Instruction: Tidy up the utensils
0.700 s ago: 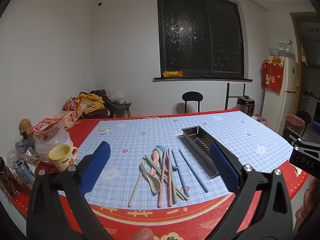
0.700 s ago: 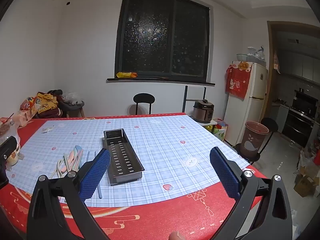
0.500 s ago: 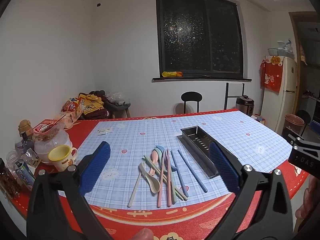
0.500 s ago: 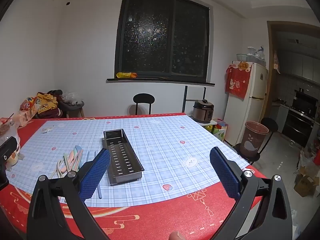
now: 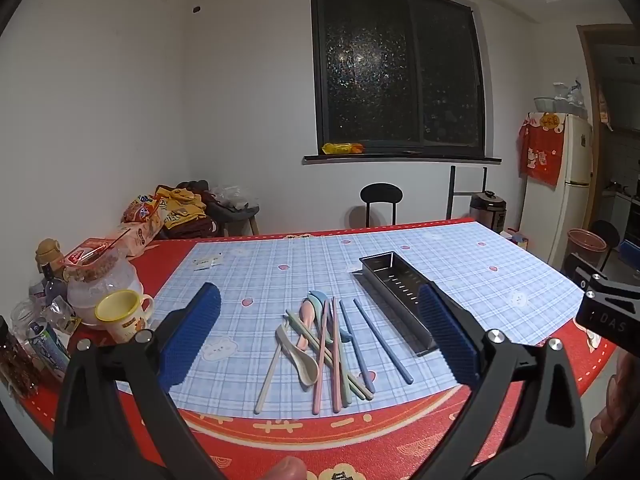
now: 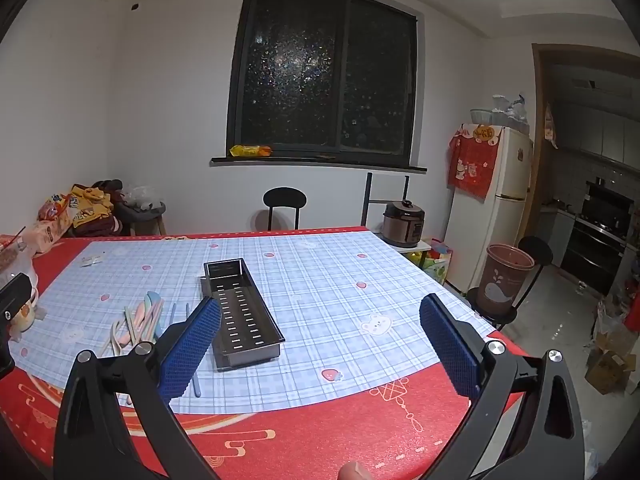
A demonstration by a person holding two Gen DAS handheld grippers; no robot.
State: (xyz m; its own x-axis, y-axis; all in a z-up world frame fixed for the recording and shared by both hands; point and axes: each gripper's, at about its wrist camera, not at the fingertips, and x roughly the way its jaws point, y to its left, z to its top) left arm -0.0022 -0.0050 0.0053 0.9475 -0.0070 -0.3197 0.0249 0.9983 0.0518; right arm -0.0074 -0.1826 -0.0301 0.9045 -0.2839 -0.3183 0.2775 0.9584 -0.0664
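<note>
A loose pile of pastel spoons and chopsticks [image 5: 326, 344] lies on the blue checked mat, with a cream spoon [image 5: 298, 354] at its near left and two blue chopsticks [image 5: 382, 340] on its right. To their right stands a long dark metal slotted tray [image 5: 394, 294], empty [image 6: 240, 312]. My left gripper [image 5: 320, 336] hangs wide open above the near table edge, facing the pile, nothing between its blue pads. My right gripper [image 6: 320, 338] is open too, facing the mat just right of the tray. The utensils [image 6: 138, 322] show left of its left finger.
At the table's left edge crowd a yellow mug [image 5: 122, 314], a plastic food container [image 5: 100, 276] and bottles and jars [image 5: 36, 320]. A black chair [image 6: 284, 206] stands behind the table. A rice cooker [image 6: 403, 218], fridge [image 6: 494, 200] and brown bin [image 6: 506, 278] stand to the right.
</note>
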